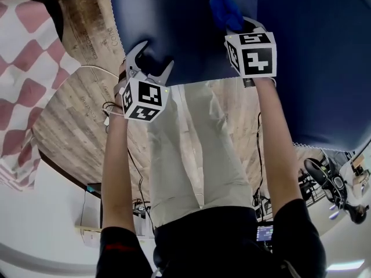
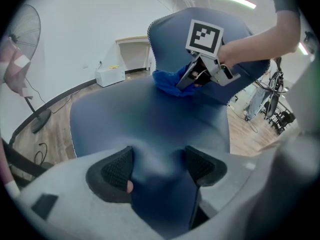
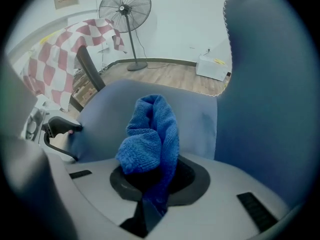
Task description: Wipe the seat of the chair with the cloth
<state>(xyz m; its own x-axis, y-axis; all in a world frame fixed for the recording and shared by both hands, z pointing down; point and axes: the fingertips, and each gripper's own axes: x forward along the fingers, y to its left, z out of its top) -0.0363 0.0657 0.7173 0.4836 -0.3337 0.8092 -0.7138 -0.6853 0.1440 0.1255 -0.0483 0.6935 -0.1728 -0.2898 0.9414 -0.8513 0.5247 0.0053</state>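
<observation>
Where the head camera looks steeply down, shows a dark blue upholstered chair: seat [image 1: 185,33] at upper middle, backrest [image 1: 324,68] filling the right. Below and to the left, pale wood-plank floor [image 1: 69,126]; at centre, the person's light trousers [image 1: 191,155]. At far left, a red-and-white chequered cover [image 1: 23,68]; near it in the right gripper view, a pedestal fan [image 3: 125,9] against a white wall.

Left gripper [image 1: 149,68], with its marker cube toward the camera, at the seat's near edge. Jaws wide apart, clamping nothing, with the blue upholstery running between the two black pads [image 2: 115,171].

Right gripper [image 1: 239,28] farther in over the seat, close to the backrest. Jaws closed on a blue microfibre cloth [image 3: 150,139], bunched into a lump, with one fold rising past the jaw tips and a tail hanging down between them. In the left gripper view, appears pressed to the seat surface at the foot of the backrest, just under the right gripper's tips.
</observation>
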